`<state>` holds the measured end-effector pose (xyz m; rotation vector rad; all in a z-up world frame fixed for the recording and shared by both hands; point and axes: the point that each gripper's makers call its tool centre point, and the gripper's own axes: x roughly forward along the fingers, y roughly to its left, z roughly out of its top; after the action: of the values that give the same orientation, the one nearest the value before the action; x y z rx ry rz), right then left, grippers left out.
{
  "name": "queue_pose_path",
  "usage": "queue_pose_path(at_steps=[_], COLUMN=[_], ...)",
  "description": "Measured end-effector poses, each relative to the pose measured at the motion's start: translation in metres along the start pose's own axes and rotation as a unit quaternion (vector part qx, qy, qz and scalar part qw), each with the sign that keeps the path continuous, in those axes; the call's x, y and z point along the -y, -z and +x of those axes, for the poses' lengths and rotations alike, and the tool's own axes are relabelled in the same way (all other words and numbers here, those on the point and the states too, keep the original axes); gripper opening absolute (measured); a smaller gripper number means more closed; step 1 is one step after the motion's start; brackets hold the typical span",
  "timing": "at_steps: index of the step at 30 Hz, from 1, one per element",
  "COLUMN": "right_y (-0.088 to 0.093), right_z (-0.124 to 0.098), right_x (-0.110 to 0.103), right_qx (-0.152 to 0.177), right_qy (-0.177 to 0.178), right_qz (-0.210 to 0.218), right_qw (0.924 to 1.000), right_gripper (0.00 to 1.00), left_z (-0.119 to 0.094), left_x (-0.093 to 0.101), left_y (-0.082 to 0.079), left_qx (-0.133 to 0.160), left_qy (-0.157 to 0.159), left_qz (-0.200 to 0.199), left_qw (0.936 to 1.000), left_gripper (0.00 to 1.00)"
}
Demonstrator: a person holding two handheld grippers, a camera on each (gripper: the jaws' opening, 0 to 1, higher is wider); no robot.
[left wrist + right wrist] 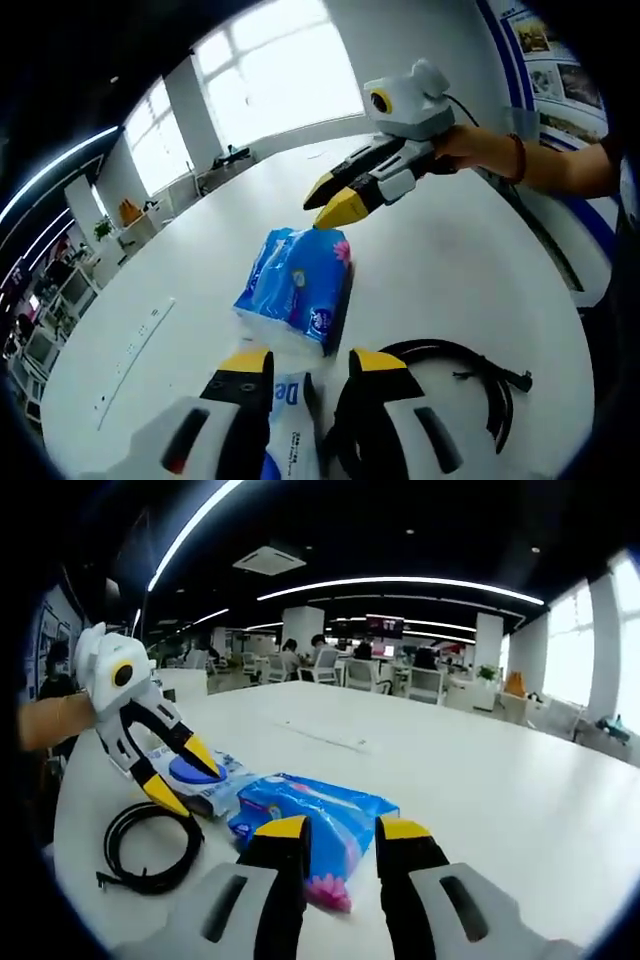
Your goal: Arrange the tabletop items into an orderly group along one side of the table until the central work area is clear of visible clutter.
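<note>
Blue tissue pack (298, 288) lengthwise between facing grippers, left gripper (312, 367) and right gripper (343, 832) both parted

Blue plastic tissue pack (318, 818) lying on the white table (480, 780), white wipes packet (195, 775) touching it, coiled black cable (150, 845) just beside both

glossy plastic blue pack (297, 286), smooth matt table (430, 260)

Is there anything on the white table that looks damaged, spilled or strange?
Nothing stands out. The blue tissue pack, the white wipes pack and the coiled black cable lie close together on the white table, all apparently intact. No spill is visible.
</note>
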<state>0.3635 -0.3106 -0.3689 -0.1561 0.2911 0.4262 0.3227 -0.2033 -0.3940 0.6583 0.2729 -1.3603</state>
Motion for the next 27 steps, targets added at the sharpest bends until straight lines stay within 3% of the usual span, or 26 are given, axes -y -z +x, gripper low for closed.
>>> queue_pose_path(at_steps=[2,7,15,20,23,27], right_y=[-0.002,-0.009,-0.002,-0.002,0.0,-0.005], right_z=[0.0,-0.001,0.0,-0.001,-0.003,-0.005], right_x=[-0.005,-0.012,-0.02,-0.02,-0.021,-0.021], right_qx=[0.005,0.028,0.016,0.026,0.021,0.035], right_qy=[-0.005,0.001,-0.008,-0.006,-0.005,0.004], right_qz=[-0.002,-0.044,-0.022,-0.009,-0.014,-0.025], right_qw=[1.0,0.9986,0.9996,0.9996,0.9997,0.9991], right_gripper=[0.35,0.66,0.74,0.87,0.89,0.99], left_z=[-0.001,-0.005,-0.011,-0.013,-0.013,-0.014], left_x=[0.001,0.002,0.003,0.005,0.007,0.009], left_y=[0.001,0.0,-0.006,-0.01,-0.004,-0.003], left_qx=[0.003,0.021,0.048,0.064,0.053,0.055], left_qy=[0.003,-0.003,-0.007,-0.007,-0.012,-0.016], left_qz=[-0.008,-0.018,-0.02,-0.031,-0.027,-0.017], left_qw=[1.0,0.9996,0.9986,0.9974,0.9981,0.9982], left_gripper=[0.34,0.53,0.63,0.72,0.73,0.82])
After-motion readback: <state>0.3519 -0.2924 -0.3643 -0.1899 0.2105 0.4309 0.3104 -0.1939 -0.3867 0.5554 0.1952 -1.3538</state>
